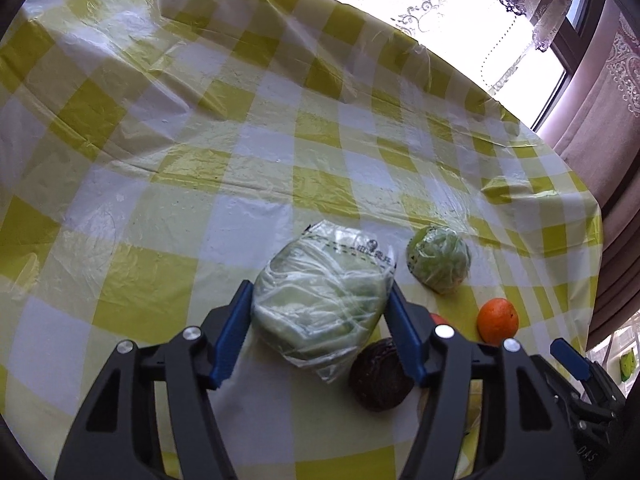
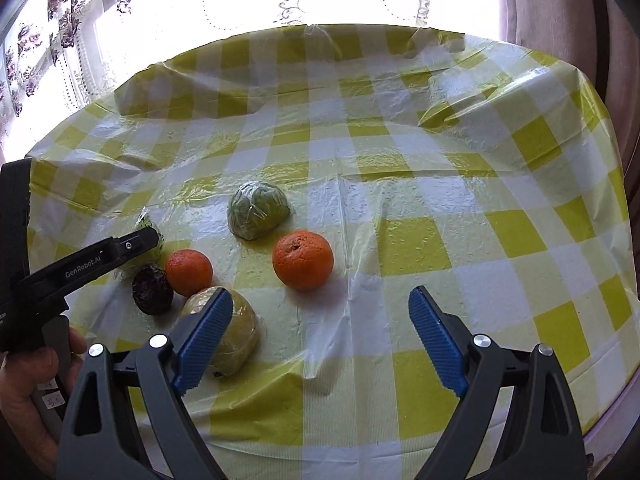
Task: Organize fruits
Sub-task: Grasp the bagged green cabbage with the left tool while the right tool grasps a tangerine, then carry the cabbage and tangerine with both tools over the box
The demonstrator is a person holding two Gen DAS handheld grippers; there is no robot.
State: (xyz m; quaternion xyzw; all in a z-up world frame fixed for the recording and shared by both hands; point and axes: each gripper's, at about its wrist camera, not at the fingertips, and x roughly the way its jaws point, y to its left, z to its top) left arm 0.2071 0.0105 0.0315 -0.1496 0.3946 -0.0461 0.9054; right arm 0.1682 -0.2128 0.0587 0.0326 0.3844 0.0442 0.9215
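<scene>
The right wrist view shows two oranges; the left wrist view shows one whole orange point(image 1: 497, 320) and only a sliver of the other.

The left gripper point(image 1: 320, 316) is partly open, with a big wrapped cabbage point(image 1: 320, 304) between its blue fingers point(image 1: 230, 340). The far finger looks to touch the wrap; the near one has a gap. I cannot tell if it squeezes.

The right gripper point(image 2: 320, 340) is wide open and holds nothing.

A small wrapped green half-ball point(image 2: 258, 210) and a dark purple ball point(image 2: 153, 289) sit on the checked table point(image 2: 460, 208), nearer its left edge than its right in the right wrist view.
</scene>
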